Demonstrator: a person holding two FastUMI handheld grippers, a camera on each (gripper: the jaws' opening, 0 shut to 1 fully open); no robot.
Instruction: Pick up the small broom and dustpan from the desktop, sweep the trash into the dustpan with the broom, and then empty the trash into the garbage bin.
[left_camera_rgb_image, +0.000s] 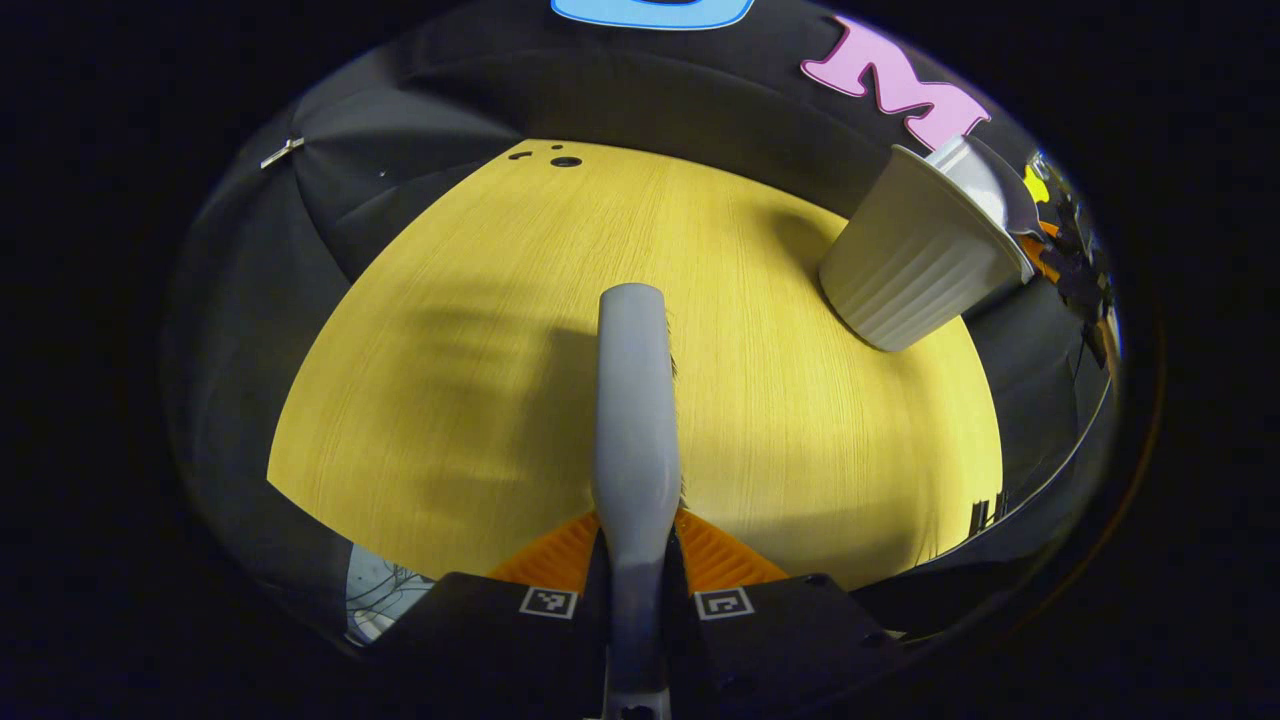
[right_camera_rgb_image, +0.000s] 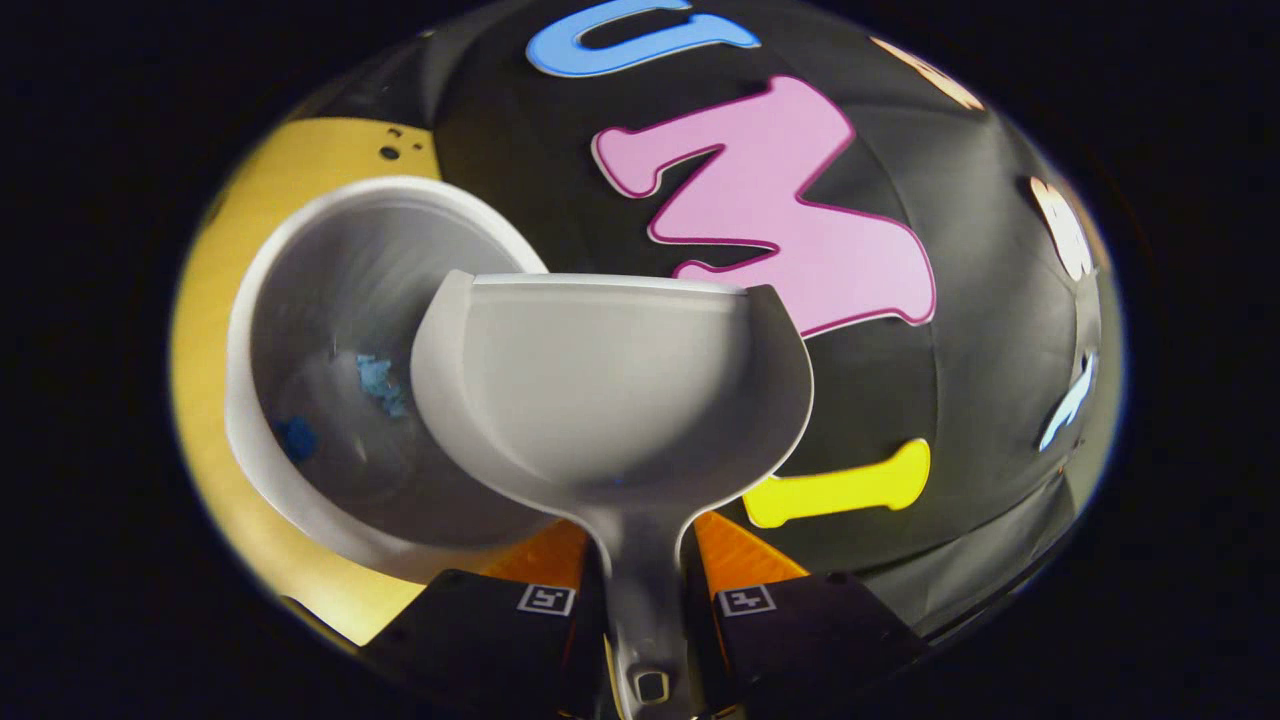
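Dustpan sat nearest the lens in the right gripper view, its handle clamped between both fingers of the right tongs, closed tight on it. Pan looked empty and was tipped up by the rim of the garbage bin, overlapping its right edge in that view. 2 or 3 blue scraps lay inside the bin, so my read: sweeping and dumping were done, or on the last shake. Nothing visible left in the pan, though a faint speck near its neck was too small to call.

Left tongs were closed on the broom, both fingers pressing its handle, which ran straight forward over the surface. Bristles were mostly hidden behind the handle; only a few tips showed at its edge.

Remaining, as a judgement: maybe set both tools back down. The task sentence asked for nothing past the emptying.

Surface and room, big to small:
- black cloth booth wall around the back and sides
- yellow wood-grain surface, with no trash in the visible part in the left gripper view
- white ribbed bin standing on the surface at its far right, near the edge, with the dustpan over its rim
- small dark holes in the surface near the far edge
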